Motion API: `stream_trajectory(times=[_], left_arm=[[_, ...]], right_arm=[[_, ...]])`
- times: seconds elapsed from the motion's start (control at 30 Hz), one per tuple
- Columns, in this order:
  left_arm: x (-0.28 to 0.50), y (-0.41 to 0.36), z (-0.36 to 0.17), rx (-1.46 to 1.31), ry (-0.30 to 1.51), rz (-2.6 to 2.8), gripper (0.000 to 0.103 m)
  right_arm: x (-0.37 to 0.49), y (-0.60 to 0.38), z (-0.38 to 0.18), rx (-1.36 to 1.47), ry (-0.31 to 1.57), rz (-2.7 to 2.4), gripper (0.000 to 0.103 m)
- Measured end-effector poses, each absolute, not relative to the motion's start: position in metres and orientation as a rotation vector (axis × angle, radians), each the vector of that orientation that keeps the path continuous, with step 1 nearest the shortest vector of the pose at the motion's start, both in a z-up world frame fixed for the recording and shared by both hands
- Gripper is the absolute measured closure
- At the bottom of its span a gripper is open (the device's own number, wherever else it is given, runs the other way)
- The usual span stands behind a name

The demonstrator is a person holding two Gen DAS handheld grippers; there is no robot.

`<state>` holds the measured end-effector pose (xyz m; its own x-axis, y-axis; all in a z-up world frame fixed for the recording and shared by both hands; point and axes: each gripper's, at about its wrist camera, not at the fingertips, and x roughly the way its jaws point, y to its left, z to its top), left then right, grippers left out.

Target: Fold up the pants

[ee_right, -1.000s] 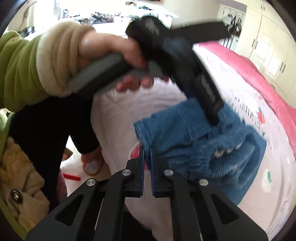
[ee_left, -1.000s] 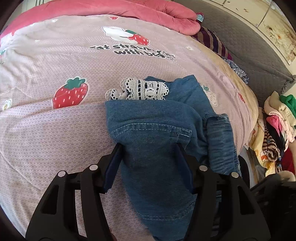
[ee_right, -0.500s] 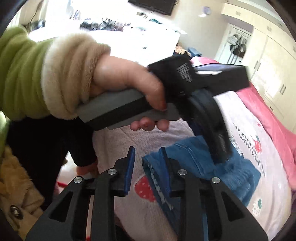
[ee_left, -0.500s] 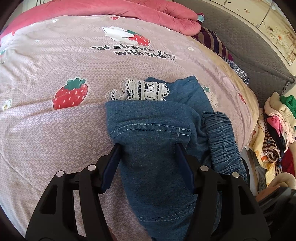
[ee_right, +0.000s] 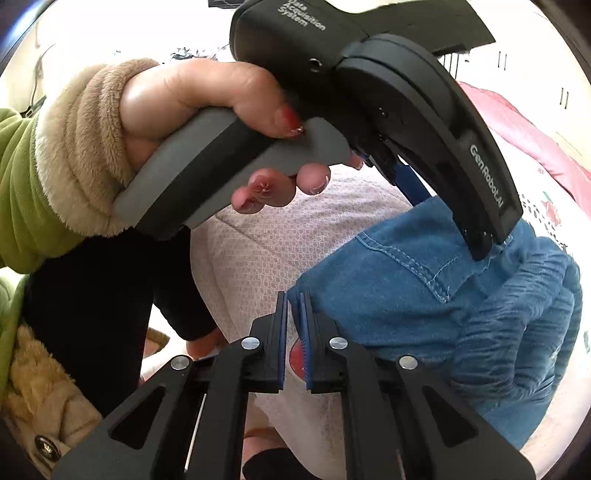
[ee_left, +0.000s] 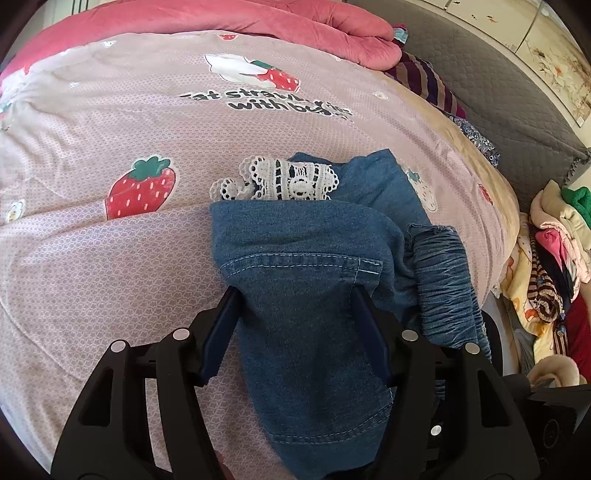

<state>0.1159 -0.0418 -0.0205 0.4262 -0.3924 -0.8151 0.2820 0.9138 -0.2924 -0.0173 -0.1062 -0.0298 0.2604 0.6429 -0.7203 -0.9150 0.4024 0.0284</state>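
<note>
Blue denim pants (ee_left: 306, 291) with white lace trim (ee_left: 280, 179) lie bunched on the pink strawberry bedspread (ee_left: 110, 258). My left gripper (ee_left: 295, 291) is open, its fingers straddling the top fold of denim and resting on it. In the right wrist view the pants (ee_right: 424, 280) lie to the right, under the left gripper's body (ee_right: 424, 110). My right gripper (ee_right: 293, 299) is shut on the near corner edge of the denim, at the bed's edge.
A pink quilt (ee_left: 258, 26) lies along the far side of the bed. A striped garment (ee_left: 432, 85) and a grey headboard (ee_left: 498, 96) are at the right. A pile of clothes (ee_left: 554, 251) sits beside the bed. The person's arm in a green sleeve (ee_right: 37, 166) fills the left.
My right gripper opened half a second ago, moved in on the denim's corner and has closed on it. The elastic waistband now lies flat at the right. My left gripper has stayed put.
</note>
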Motion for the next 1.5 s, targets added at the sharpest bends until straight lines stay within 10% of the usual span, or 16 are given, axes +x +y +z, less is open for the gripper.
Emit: stream_trajectory(times=[0.3, 1.5], left_arm=[[0.115, -0.042, -0.019, -0.112, 1.039, -0.416, 0.049], [0.060, -0.052, 0.027, -0.011, 0.827, -0.332, 0.025]], right_arm=[[-0.025, -0.123, -0.012, -0.330, 0.726, 1.090, 0.069], [0.029, -0.255, 0.071, 0.099, 0.638, 0.694, 0.032]])
